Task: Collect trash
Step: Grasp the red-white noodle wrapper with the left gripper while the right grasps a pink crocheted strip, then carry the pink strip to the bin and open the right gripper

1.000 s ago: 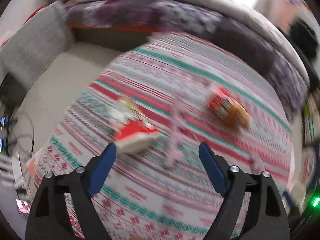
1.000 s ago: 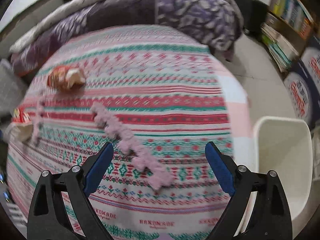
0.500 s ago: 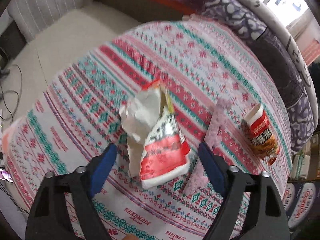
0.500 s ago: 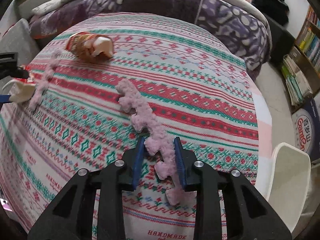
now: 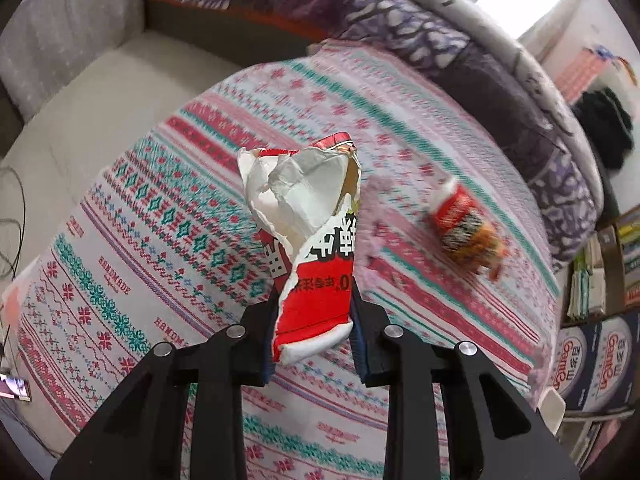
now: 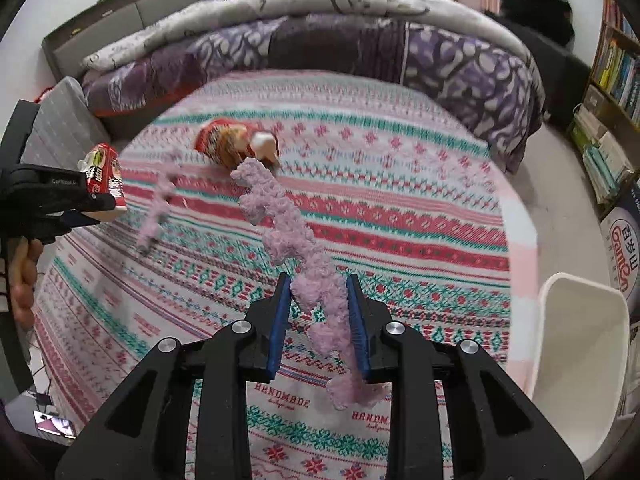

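Red and white, the torn packet (image 5: pixel 312 248) is now pinched in my left gripper (image 5: pixel 314 336) and lifted off the blanket (image 5: pixel 160 240). My right gripper (image 6: pixel 316 320) has squeezed the pink yarn (image 6: pixel 288 236). Both go to the bin (image 6: pixel 580 360) beside the blanket. One blurry cup, I think, (image 6: pixel 236 144) remains.

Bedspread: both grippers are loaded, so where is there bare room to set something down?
The patterned bedspread is bare across its right half, between the purple quilt and the white bin, and along the near HANDMADE edge. It is crowded at the left centre, where the snack bag and a second pink fuzzy strip lie close together.
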{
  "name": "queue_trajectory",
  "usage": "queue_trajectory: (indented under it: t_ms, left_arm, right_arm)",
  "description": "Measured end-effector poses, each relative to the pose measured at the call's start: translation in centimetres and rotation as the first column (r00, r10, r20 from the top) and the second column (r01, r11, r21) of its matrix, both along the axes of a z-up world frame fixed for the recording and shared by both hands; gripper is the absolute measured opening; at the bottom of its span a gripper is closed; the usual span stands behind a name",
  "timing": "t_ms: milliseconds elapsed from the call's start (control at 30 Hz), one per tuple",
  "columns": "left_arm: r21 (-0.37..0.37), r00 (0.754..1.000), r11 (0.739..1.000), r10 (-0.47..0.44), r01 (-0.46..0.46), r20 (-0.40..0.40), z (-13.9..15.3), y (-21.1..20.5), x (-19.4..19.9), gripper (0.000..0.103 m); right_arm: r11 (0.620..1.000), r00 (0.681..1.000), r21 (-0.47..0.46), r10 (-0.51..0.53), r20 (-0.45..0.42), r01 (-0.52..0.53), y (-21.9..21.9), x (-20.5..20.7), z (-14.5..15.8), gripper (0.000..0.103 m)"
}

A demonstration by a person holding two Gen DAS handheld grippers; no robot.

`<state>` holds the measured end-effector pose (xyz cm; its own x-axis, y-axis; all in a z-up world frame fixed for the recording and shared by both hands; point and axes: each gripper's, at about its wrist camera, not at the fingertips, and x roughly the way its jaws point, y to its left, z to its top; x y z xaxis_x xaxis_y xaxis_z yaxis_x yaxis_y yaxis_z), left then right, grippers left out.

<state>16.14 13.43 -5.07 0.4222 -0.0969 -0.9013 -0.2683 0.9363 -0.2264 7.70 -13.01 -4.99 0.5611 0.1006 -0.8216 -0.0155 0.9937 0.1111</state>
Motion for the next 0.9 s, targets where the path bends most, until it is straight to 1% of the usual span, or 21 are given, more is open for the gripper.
queue_trajectory:
  t_ms: [133,267,400,600,900]
  left_arm:
    - [0.026,0.996,0.998,-0.059,0.057,0.06,2.0,-2.1,-1.4,0.029]
    - [0.034,0.99,0.995,-0.101,0.098,0.093,3.1,-3.5,-2.4,0.029]
    - [0.062,0.982,0.989,-0.144,0.137,0.121,4.0,-5.0,-3.3,0.029]
    - [0.093,0.968,0.977,-0.204,0.192,0.143,4.5,-7.0,-4.3,0.029]
    - [0.142,0.948,0.956,-0.277,0.256,0.156,4.4,-10.3,-5.0,0.029]
  right_arm:
    - [1.0,1.0,0.003,-0.025,0.018,0.025,-1.0,-0.1,0.6,0.027]
    - [0.999,0.998,0.009,-0.051,0.026,0.051,-1.8,-0.5,1.0,0.027]
    - [0.997,0.996,0.015,-0.081,0.034,0.08,-2.6,-0.9,1.4,0.027]
    - [0.991,0.991,0.019,-0.13,0.043,0.13,-4.1,-1.4,1.8,0.027]
    - [0.975,0.974,0.022,-0.22,0.043,0.22,-7.5,-2.2,1.9,0.028]
